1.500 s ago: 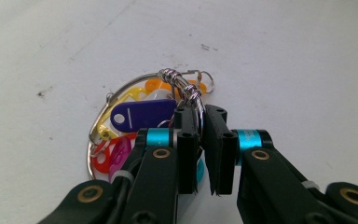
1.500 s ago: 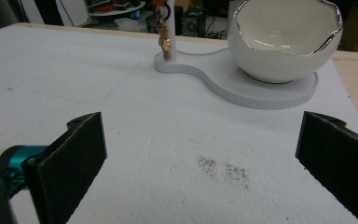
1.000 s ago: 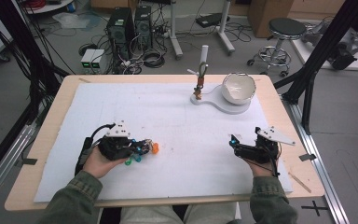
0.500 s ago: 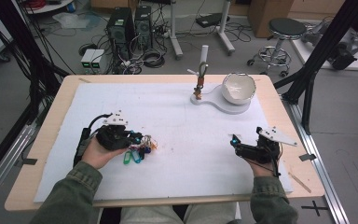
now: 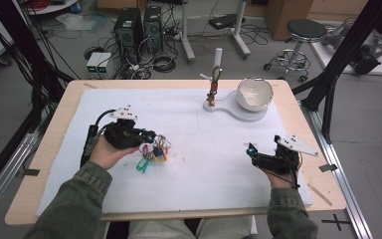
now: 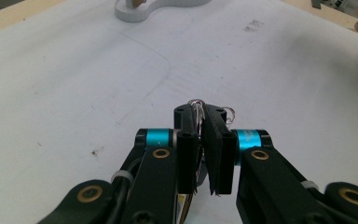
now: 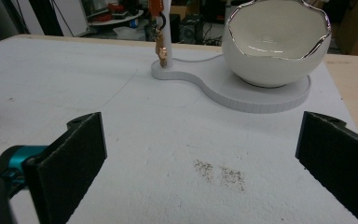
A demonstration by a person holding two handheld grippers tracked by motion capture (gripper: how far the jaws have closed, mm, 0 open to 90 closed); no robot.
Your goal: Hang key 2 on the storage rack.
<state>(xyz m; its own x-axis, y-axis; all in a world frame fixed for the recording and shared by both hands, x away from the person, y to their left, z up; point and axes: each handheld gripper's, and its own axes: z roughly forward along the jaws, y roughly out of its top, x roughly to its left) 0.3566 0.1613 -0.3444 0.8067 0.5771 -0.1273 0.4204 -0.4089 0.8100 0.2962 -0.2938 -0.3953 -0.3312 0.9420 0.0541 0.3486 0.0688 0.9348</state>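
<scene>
My high view looks down and forward over the whole table (image 5: pixel 54 129). The left gripper view sits low, close to the white mat (image 6: pixel 74 70). My right gripper view faces the bowl (image 7: pixel 277 42), which the high view shares.

Glossy white ceramic bowl (image 7: pixel 278 42); matt white table cover (image 5: pixel 199 149).

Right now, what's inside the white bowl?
The white bowl looks empty: the right gripper view shows bare, shiny inner wall. Its front rim hides the very bottom, so something small could lie there.
</scene>
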